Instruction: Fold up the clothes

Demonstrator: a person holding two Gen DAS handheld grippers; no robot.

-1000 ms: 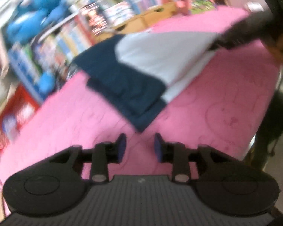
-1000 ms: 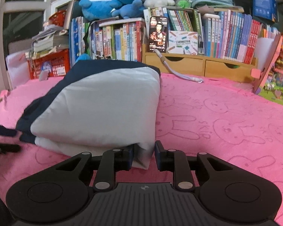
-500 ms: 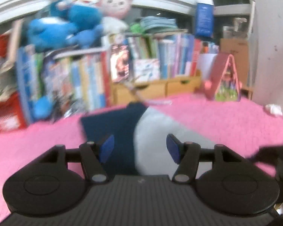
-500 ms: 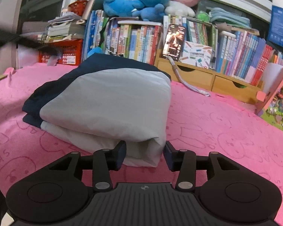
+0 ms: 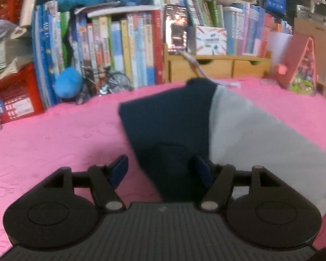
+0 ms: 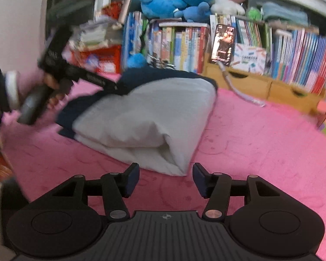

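A folded garment, navy (image 5: 167, 119) on one side and light grey (image 5: 260, 134) on the other, lies on the pink cloth (image 5: 54, 143). My left gripper (image 5: 162, 169) has its jaws opening around the navy corner; the left pad stands clear of the fabric. In the right wrist view the folded garment (image 6: 150, 113) shows its grey open end toward me. My right gripper (image 6: 166, 178) sits just short of that end, jaws opening, with only pink cloth between them. A hand (image 6: 52, 84) holds the left gripper at the garment's far navy side.
Rows of books (image 5: 123, 50) and blue plush toys (image 6: 180, 0) line the back. Wooden drawers (image 5: 217, 67), a red basket (image 5: 15, 100), a small model bicycle (image 5: 110, 82), a pink toy house (image 5: 302, 65) and a cable (image 6: 241, 93) sit along the cloth's far edge.
The right gripper let go of the grey corner and drew back a little, jaws wider. The left gripper swung round to the navy end, levelled out and spread its jaws.
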